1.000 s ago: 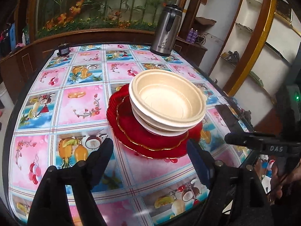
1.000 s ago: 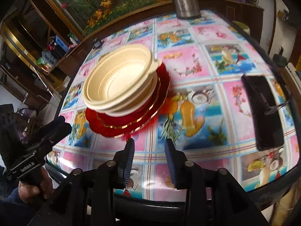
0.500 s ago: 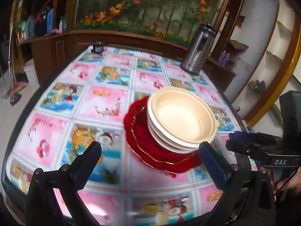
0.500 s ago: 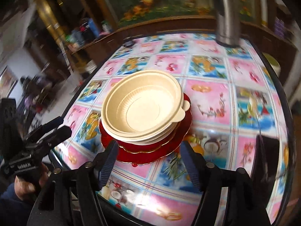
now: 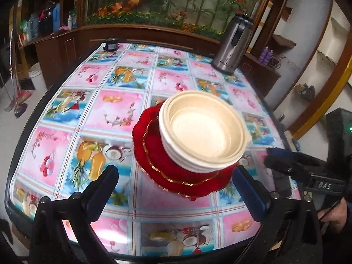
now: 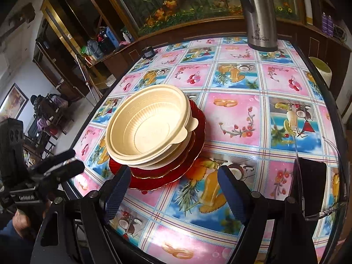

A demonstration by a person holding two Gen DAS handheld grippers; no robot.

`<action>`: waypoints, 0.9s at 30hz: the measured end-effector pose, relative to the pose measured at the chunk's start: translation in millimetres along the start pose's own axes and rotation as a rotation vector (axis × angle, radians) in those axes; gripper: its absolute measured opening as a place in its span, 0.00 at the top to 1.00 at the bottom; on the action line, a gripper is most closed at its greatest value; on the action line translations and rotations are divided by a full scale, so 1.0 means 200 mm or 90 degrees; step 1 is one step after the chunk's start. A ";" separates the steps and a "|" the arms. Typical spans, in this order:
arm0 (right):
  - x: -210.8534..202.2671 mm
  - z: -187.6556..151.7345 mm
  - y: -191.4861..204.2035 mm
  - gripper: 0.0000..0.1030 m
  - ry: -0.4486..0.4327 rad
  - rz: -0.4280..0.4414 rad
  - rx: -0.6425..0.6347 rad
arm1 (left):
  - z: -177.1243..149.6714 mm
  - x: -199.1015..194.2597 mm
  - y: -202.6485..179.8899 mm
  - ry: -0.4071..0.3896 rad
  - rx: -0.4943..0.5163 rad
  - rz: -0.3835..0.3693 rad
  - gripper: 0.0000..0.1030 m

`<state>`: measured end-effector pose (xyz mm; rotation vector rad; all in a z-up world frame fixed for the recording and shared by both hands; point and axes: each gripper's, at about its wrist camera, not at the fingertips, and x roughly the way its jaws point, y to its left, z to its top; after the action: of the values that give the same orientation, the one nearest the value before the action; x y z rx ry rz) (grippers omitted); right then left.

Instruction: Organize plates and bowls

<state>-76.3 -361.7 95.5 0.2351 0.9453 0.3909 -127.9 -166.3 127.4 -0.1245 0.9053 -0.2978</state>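
Cream bowls (image 5: 203, 132) nested in a stack, resting on red plates (image 5: 167, 171) with gold trim; stack seated off-centre toward the 3 o'clock side of the plates in the left wrist view. Exact count of bowls and plates not determinable: only rim edges visible. Tab on one bowl rim (image 6: 193, 124) projecting at 3 o'clock in the right wrist view. Plate area beneath the bowls hidden.

Stack located near the middle of the bench (image 5: 123, 114), on a patterned fruit-and-flower cloth. Near bench edge cut off by gripper bodies in both views.

Left gripper (image 5: 176, 189): fingers (image 5: 103, 187) spread wide apart, nothing between them, clear of the plates, at 6 o'clock from the stack. Right gripper (image 6: 173, 189): fingers (image 6: 231, 189) apart, just opened further, nothing clamped; left-hand finger overlapping the plate edge in the picture, contact not determinable. Each gripper also visible in the other's view: right gripper at 3 o'clock, left gripper at 9 o'clock, both partly cropped by the frame, with part of a hand (image 6: 21, 220) below.

Steel flask (image 6: 258, 15) upright at 12 o'clock on the far bench side, top cut off in the right wrist view. Small dark object (image 5: 111, 44) at the far edge, too small to identify. Dark flat object (image 6: 312, 189) under clear plastic at 3 o'clock, partly out of frame.
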 end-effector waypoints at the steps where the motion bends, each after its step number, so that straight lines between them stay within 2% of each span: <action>1: 0.00 0.00 0.00 0.18 -0.003 -0.001 -0.001 | 0.01 0.01 0.00 0.000 0.007 0.010 0.00; 6: -0.02 0.01 0.02 0.18 -0.013 -0.014 -0.006 | 0.03 0.01 -0.03 -0.016 0.044 0.051 0.00; 13: -0.02 0.03 0.06 0.18 -0.024 -0.022 -0.019 | 0.06 0.02 -0.09 0.004 0.107 0.066 0.00; 16: -0.01 0.03 0.07 0.18 -0.025 -0.016 -0.023 | 0.05 0.01 -0.09 -0.001 0.125 0.064 0.00; 18: 0.00 0.03 0.08 0.18 -0.025 -0.014 -0.028 | 0.05 0.02 -0.09 -0.004 0.127 0.079 0.00; 19: 0.00 0.02 0.09 0.18 -0.027 -0.009 -0.031 | 0.04 0.01 -0.08 -0.011 0.126 0.070 0.00; 21: 0.00 0.02 0.11 0.18 -0.028 -0.009 -0.040 | 0.03 -0.01 0.00 -0.021 0.073 -0.021 0.00; 22: 0.00 0.01 0.12 0.18 -0.030 -0.011 -0.048 | 0.03 -0.01 0.03 -0.019 0.050 -0.031 0.00; 24: 0.01 0.00 0.15 0.18 -0.029 -0.012 -0.063 | 0.03 0.04 0.02 -0.007 0.090 0.080 0.00; 26: 0.02 -0.02 0.17 0.18 -0.023 -0.015 -0.075 | 0.01 0.04 0.00 -0.018 0.108 0.122 0.00; 27: 0.02 -0.02 0.17 0.18 -0.022 -0.017 -0.078 | 0.00 0.04 0.00 -0.018 0.101 0.109 0.00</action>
<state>-85.7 -328.6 103.1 0.1177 0.8857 0.4179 -123.6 -167.5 121.6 0.0941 0.8545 -0.2073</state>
